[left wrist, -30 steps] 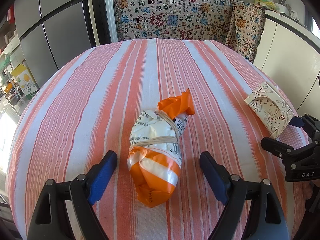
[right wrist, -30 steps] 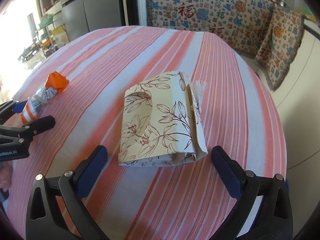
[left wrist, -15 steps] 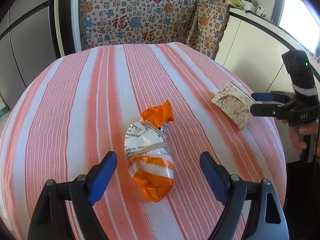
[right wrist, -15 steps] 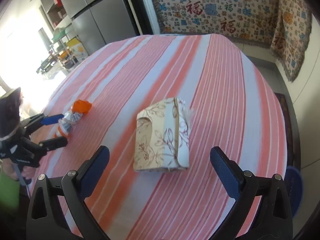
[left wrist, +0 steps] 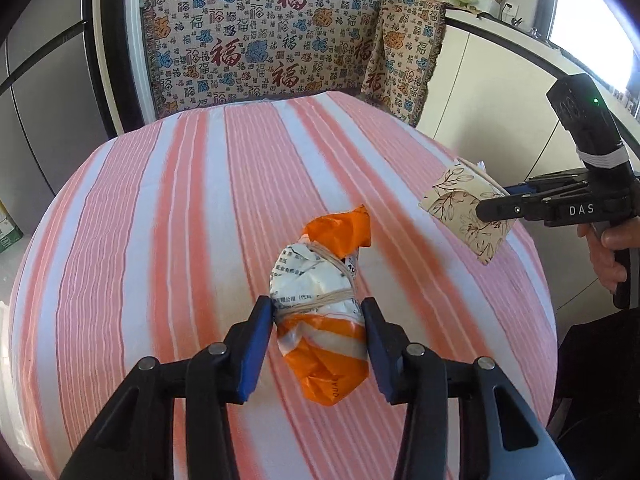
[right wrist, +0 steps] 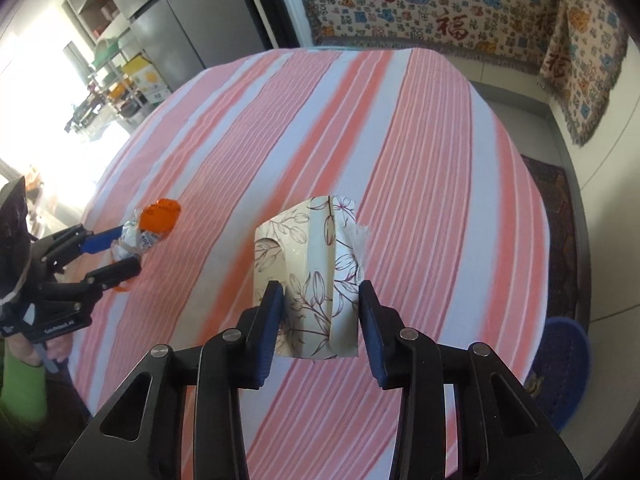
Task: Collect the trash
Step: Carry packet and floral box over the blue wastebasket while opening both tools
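Observation:
My left gripper (left wrist: 319, 312) is shut on an orange-and-white crumpled bag bundle (left wrist: 320, 300) tied with rubber bands, held above the striped tablecloth (left wrist: 180, 220). My right gripper (right wrist: 320, 300) is shut on a cream floral paper box (right wrist: 308, 264) with a torn clear tab, also lifted off the table. The box (left wrist: 464, 216) and right gripper (left wrist: 504, 200) show at the right of the left wrist view. The bundle (right wrist: 150, 232) and left gripper (right wrist: 116, 252) show at the left of the right wrist view.
A round table with a pink-and-white striped cloth (right wrist: 360, 128) lies below. A patterned cloth-covered bench (left wrist: 280, 48) stands behind it. A grey fridge (right wrist: 192, 28) and shelves are at the left. A blue bin (right wrist: 568, 368) sits on the floor at the right.
Both grippers have closed, the left on the bundle and the right on the floral box, and both things have risen off the table.

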Action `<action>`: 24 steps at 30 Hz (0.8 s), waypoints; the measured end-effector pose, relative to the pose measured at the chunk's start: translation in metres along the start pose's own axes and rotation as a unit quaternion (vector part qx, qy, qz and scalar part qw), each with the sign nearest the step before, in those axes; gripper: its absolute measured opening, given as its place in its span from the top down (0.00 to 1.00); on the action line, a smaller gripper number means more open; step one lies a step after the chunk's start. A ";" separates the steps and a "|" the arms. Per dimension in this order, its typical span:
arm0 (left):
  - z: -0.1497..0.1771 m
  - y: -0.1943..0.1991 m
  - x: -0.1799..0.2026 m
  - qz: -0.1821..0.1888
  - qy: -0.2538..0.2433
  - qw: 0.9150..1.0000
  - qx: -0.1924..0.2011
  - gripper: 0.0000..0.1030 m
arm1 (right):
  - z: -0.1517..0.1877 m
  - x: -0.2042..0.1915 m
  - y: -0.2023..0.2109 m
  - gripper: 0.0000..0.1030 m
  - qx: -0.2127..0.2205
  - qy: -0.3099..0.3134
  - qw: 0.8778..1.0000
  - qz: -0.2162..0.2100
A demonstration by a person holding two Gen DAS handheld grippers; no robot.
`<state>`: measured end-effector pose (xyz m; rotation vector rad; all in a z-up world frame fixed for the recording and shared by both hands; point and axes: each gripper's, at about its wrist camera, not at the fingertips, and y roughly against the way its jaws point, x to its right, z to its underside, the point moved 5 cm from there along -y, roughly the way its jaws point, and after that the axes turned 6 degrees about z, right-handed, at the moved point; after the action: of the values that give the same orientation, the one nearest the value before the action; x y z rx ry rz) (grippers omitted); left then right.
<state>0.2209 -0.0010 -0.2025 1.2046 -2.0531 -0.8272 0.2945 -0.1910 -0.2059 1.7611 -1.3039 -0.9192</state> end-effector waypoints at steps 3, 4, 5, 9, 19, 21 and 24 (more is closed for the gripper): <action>-0.015 -0.001 0.033 0.021 -0.012 1.000 0.009 0.56 | 0.007 0.027 0.025 0.63 0.023 -0.024 0.999 0.009; -0.022 -0.002 0.047 0.030 -0.016 0.999 0.014 0.56 | 0.010 0.038 0.034 0.63 0.032 -0.033 0.999 0.016; -0.028 -0.004 0.062 0.041 -0.020 0.999 0.018 0.56 | 0.014 0.053 0.045 0.63 0.041 -0.043 0.998 0.023; -0.055 -0.021 0.126 0.098 -0.044 0.994 0.028 0.56 | 0.035 0.116 0.084 0.63 0.064 -0.089 0.991 0.071; -0.080 -0.111 0.272 0.180 -0.097 0.979 -0.015 0.56 | 0.114 0.258 0.111 0.63 0.048 -0.181 0.963 0.191; -0.081 -0.131 0.296 0.187 -0.104 0.976 -0.025 0.56 | 0.125 0.280 0.105 0.63 0.043 -0.196 0.958 0.205; -0.081 -0.162 0.325 0.197 -0.105 0.974 -0.040 0.56 | 0.143 0.304 0.097 0.63 0.034 -0.221 0.951 0.213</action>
<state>0.2362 -0.3720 -0.2146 0.6529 -2.2991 -0.8589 0.1959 -0.5257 -0.2208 1.2754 -1.9289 -1.0538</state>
